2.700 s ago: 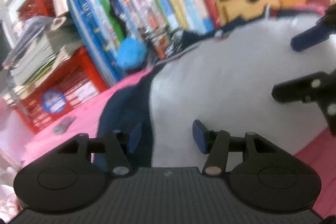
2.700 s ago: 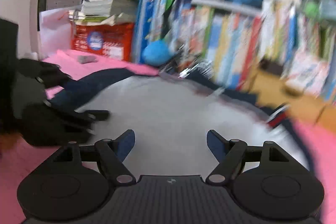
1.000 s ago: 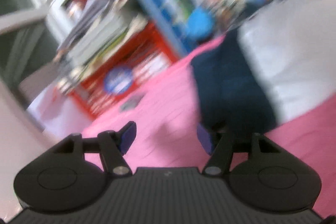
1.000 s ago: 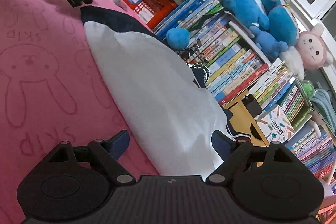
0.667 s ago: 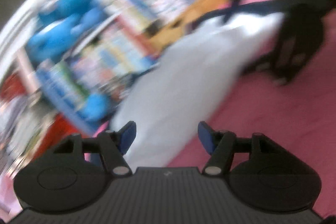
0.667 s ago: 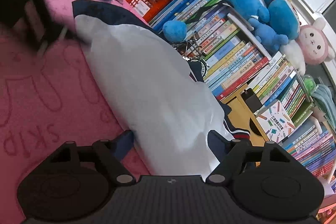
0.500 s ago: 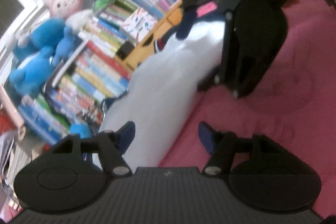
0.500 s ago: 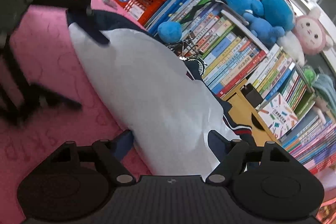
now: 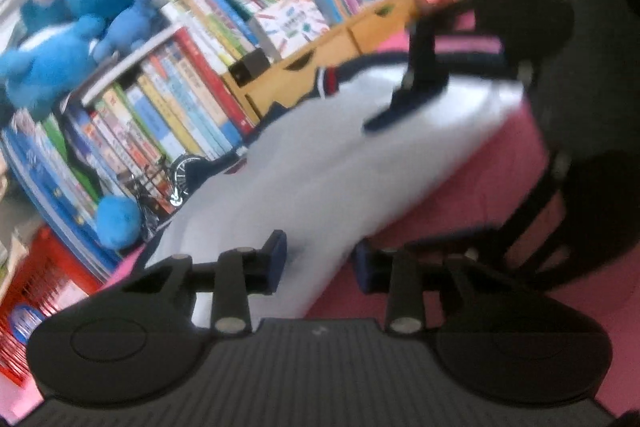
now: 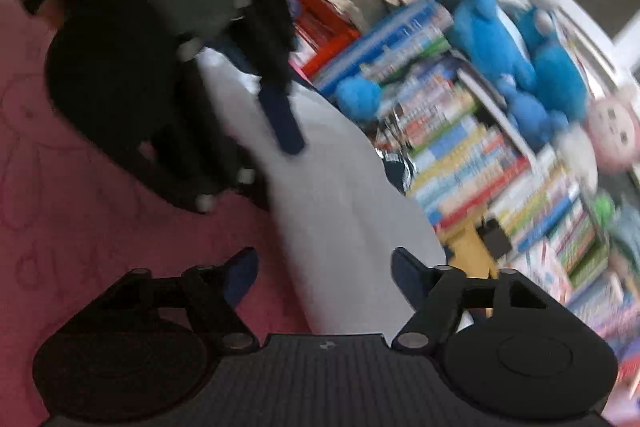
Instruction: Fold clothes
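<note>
- White garment w/ navy sleeves and striped collar trim lies as a long folded strip on the pink bunny-print mat, just in front of the row of colourful books.
- Done, by the look: sides folded in lengthwise. Left: crosswise fold(s), not yet begun.
- Left claw: narrow, has just been closing; the strip's near edge sits between its pads, contact unclear.
- Right claw: mid-wide, also closing over the other end, not pinched.
</note>
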The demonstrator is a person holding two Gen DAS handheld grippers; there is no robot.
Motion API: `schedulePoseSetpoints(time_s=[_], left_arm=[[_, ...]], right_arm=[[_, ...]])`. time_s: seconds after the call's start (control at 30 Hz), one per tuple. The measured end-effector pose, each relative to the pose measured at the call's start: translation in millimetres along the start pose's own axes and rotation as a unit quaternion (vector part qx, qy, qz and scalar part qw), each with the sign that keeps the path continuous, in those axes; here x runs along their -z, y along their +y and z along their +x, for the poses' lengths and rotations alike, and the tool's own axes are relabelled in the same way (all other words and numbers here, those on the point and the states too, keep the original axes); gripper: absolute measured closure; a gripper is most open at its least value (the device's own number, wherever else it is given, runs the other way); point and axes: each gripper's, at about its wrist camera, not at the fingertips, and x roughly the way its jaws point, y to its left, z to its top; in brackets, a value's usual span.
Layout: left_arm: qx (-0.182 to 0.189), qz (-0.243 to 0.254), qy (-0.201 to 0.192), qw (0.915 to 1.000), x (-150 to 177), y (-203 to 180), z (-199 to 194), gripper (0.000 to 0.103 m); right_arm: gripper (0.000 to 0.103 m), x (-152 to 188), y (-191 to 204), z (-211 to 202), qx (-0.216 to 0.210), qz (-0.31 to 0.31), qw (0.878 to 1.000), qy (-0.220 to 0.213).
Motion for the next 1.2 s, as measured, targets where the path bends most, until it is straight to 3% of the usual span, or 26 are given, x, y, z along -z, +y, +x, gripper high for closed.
schedulePoseSetpoints(time_s=[0.03, 0.1, 0.13, 0.2, 0.33, 0.43, 0.53, 0.7, 0.83, 0.9, 1.03, 1.13, 1.2], left_arm=[[0.0, 0.011, 0.001, 0.9999, 0, 0, 0, 0.069], [-0.007, 0.05, 0.006, 0.9987, 0, -5, 3, 0.068], [-0.022, 0.086, 0.004, 0.996, 2, -11, 4, 0.068], [-0.064, 0.173, -0.004, 0.9828, 8, -27, 9, 0.068], [-0.088, 0.28, -0.015, 0.9558, 17, -49, 24, 0.067], [-0.049, 0.298, 0.031, 0.9529, 21, -49, 34, 0.093], [-0.046, 0.329, 0.037, 0.9425, 29, -46, 35, 0.102], [-0.04, 0.31, 0.033, 0.9493, 31, -37, 33, 0.103], [-0.038, 0.304, 0.027, 0.9514, 31, -34, 30, 0.103], [-0.036, 0.299, 0.025, 0.9533, 30, -33, 29, 0.103], [-0.033, 0.261, 0.017, 0.9646, 30, -27, 28, 0.103], [-0.031, 0.245, 0.013, 0.9689, 29, -24, 27, 0.103], [-0.033, 0.243, 0.014, 0.9693, 28, -26, 28, 0.103]], right_arm=[[0.036, -2, 2, 5, 0.005, -0.015, 1.0, -0.003], [0.047, -4, 4, 14, 0.017, -0.046, 0.999, -0.006], [0.064, -3, 5, 19, 0.021, -0.064, 0.998, -0.007], [0.08, -2, 7, 26, 0.024, -0.091, 0.996, -0.011], [0.083, -2, 8, 31, 0.012, -0.102, 0.995, -0.016], [0.087, 1, 10, 31, 0.002, -0.122, 0.992, -0.015], [0.094, 17, 10, 28, -0.013, -0.155, 0.988, -0.002], [0.096, 64, -15, 18, 0.006, -0.164, 0.984, 0.063], [0.096, 116, -46, 1, 0.039, -0.158, 0.977, 0.136], [0.095, 133, -54, -11, 0.045, -0.163, 0.975, 0.143], [0.091, 125, -47, -14, 0.058, -0.177, 0.971, 0.153], [0.07, 104, -37, -26, 0.063, -0.157, 0.976, 0.138], [0.047, 81, -28, -37, 0.044, -0.136, 0.985, 0.095]])
